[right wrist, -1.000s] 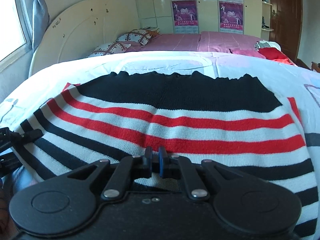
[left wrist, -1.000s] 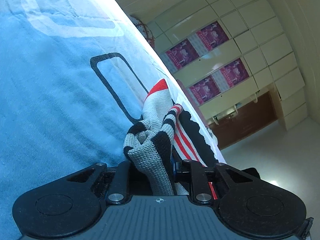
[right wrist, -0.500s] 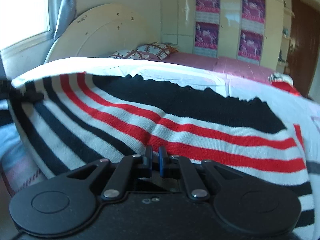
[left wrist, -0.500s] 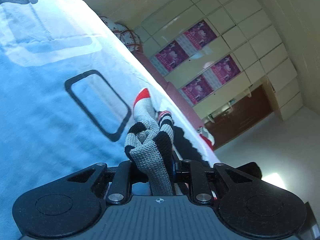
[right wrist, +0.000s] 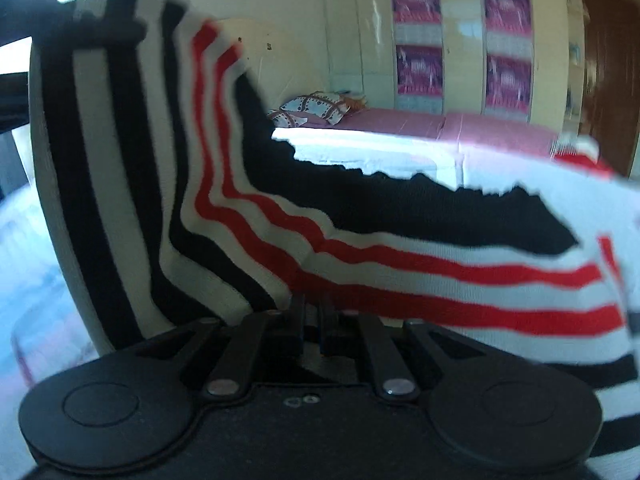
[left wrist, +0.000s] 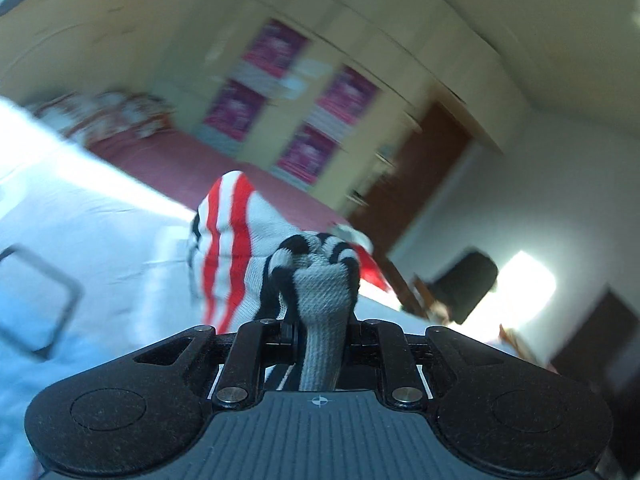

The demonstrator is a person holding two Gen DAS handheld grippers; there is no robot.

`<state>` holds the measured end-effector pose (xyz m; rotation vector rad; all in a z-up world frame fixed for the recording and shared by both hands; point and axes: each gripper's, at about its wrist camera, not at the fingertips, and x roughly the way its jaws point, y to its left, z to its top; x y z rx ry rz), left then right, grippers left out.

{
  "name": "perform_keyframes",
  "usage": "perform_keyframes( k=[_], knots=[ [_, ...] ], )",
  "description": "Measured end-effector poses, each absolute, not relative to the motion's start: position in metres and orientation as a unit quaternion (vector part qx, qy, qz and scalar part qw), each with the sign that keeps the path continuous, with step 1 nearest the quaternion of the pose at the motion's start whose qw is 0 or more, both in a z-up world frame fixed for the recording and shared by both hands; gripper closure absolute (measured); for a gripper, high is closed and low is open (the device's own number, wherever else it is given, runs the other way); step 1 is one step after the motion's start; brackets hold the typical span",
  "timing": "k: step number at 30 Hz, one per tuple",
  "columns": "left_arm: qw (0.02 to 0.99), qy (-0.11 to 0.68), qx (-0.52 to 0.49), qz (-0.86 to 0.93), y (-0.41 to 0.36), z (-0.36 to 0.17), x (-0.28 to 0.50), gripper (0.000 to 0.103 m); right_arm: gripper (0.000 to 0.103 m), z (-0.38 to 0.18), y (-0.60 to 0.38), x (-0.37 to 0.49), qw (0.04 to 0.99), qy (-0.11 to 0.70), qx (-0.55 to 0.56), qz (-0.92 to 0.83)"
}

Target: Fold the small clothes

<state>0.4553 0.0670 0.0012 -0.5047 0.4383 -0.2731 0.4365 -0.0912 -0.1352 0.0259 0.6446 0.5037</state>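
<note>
Evidently soft and limp, the striped red, black and white knitted garment (right wrist: 360, 256) drapes between both tongs, left tongs (left wrist: 322, 326) clamped on a bunched corner, right tongs (right wrist: 314, 316) pinched on its near edge.

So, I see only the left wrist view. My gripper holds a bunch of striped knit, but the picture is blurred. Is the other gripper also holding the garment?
Observer: Yes. The right gripper is shut on the lower edge of the striped sweater, near the red stripes.
Operator: Is the sweater lying flat on the bed?
Observer: Only partly. In the right wrist view its left part stands up, stripes almost vertical, while the right part lies across the white bedcover.
Operator: Can you see my gripper from there?
Observer: Yes, blurred. The left gripper is a dark shape at the top left, at the raised corner.
</note>
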Motion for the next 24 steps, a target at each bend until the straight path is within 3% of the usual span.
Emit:
perform_keyframes(
  k=[3, 6, 7, 8, 9, 10, 11, 13, 17, 24],
  knots=[
    [0.937, 0.245, -0.175, -0.175, 0.012, 0.006, 0.468, 0.085, 0.078, -0.136, -0.158, 0.441, 0.886, 0.340, 0.203, 0.241],
    [0.915, 0.315, -0.135, -0.213, -0.040, -0.021, 0.480, 0.085, 0.071, -0.147, -0.232, 0.421, 0.857, 0.343, 0.334, 0.190],
    [0.906, 0.338, -0.121, -0.224, -0.058, -0.036, 0.483, 0.084, 0.061, -0.149, -0.255, 0.411, 0.849, 0.337, 0.369, 0.172],
    [0.898, 0.361, -0.100, -0.230, -0.074, -0.051, 0.484, 0.078, 0.037, -0.150, -0.271, 0.403, 0.844, 0.329, 0.392, 0.160],
    [0.898, 0.372, -0.068, -0.225, -0.089, -0.061, 0.480, 0.073, 0.029, -0.151, -0.288, 0.395, 0.834, 0.317, 0.423, 0.158],
    [0.908, 0.355, -0.046, -0.219, -0.097, -0.061, 0.472, 0.062, 0.019, -0.151, -0.299, 0.391, 0.822, 0.309, 0.448, 0.166],
    [0.911, 0.342, -0.048, -0.226, -0.099, -0.053, 0.463, 0.043, 0.008, -0.148, -0.306, 0.388, 0.817, 0.307, 0.459, 0.167],
    [0.909, 0.324, -0.087, -0.246, -0.088, -0.031, 0.446, 0.036, 0.005, -0.138, -0.311, 0.382, 0.825, 0.301, 0.449, 0.167],
    [0.927, 0.279, -0.115, -0.220, -0.034, 0.006, 0.416, 0.036, 0.006, -0.134, -0.308, 0.380, 0.798, 0.305, 0.476, 0.207],
    [0.908, 0.332, -0.232, -0.105, 0.077, -0.035, 0.428, 0.036, 0.005, -0.135, -0.273, 0.400, 0.771, 0.340, 0.489, 0.225]
  ],
)
